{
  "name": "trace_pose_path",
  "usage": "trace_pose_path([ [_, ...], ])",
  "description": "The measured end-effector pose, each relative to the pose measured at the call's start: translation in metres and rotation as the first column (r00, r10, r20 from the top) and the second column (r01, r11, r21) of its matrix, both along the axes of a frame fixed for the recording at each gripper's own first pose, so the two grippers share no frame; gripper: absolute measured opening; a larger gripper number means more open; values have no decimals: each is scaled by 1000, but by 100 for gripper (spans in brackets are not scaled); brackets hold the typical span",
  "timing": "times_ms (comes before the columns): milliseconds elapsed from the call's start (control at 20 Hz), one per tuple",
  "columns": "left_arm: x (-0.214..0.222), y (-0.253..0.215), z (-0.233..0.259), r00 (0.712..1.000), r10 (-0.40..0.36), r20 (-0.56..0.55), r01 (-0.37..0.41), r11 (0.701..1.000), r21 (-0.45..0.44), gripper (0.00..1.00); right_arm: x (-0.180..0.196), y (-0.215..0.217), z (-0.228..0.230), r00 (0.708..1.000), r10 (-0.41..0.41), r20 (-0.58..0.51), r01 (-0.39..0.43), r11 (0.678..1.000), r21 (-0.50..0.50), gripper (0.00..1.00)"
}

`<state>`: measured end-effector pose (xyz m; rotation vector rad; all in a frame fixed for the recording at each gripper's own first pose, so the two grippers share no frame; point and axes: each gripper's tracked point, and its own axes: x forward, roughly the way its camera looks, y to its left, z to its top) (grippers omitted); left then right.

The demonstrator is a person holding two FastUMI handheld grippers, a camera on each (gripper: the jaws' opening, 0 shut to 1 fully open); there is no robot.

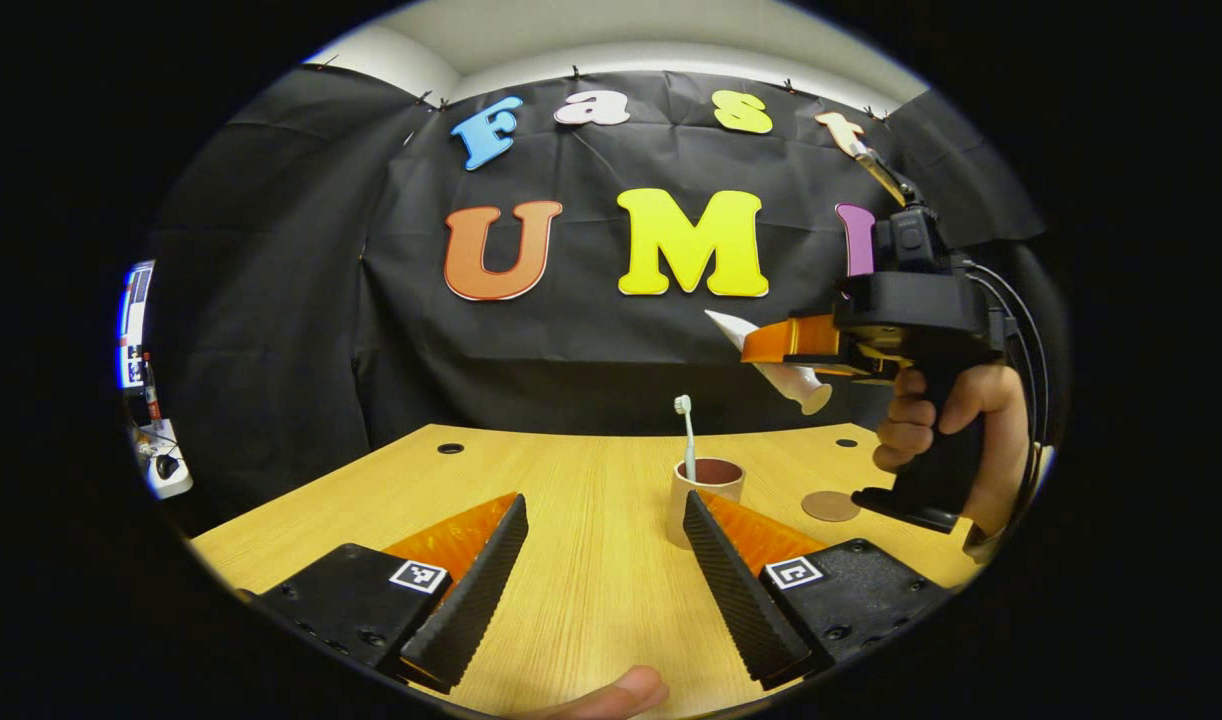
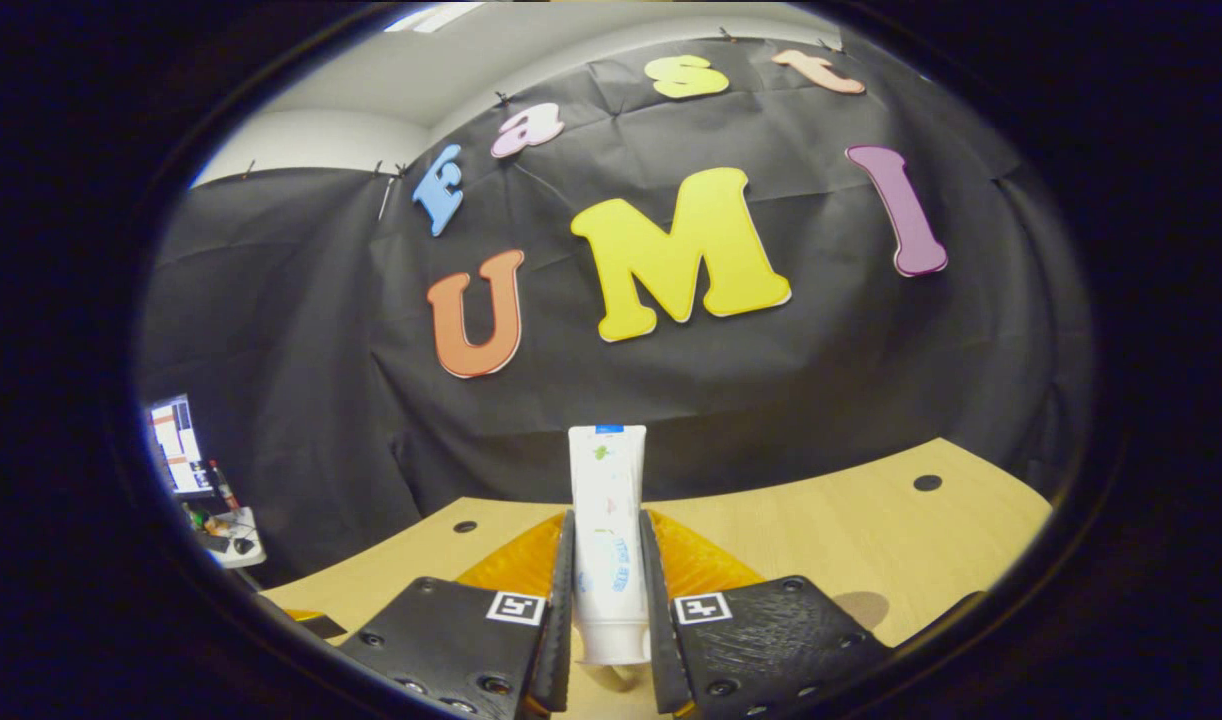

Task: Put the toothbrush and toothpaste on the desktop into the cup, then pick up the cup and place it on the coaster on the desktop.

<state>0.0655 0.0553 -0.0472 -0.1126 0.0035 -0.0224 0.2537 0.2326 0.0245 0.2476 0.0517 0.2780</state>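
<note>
Left gripper (image 1: pixel 601 590), foreground: fingers spread wide and empty above the wooden desktop (image 1: pixel 591 500). Just beyond them stands the cup (image 1: pixel 706 500) with the toothbrush (image 1: pixel 686 438) upright inside, bristles up. To its right lies the round coaster (image 1: pixel 830 505). Farther off, a hand (image 1: pixel 936 420) holds the right gripper (image 2: pixel 607 590), clamped on the toothpaste (image 2: pixel 607 530), raised above the cup.

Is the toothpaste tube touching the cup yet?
Apart. The left gripper view shows the toothpaste held in the right tongs, in the air above and right of the cup, with black wall between them.
</note>
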Motion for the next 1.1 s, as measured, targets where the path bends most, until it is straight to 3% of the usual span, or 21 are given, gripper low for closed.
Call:
trace_pose_path([
  [450,-1,-5,-16,998,-56,-34,54,997,-46,99,11,14,-10,1000,-6,-2,6,999,-39,34],
  [1100,2,-6,-33,993,-63,-95,55,995,-82,99,37,18,-16,999,-32,3,32,998,-55,33],
])
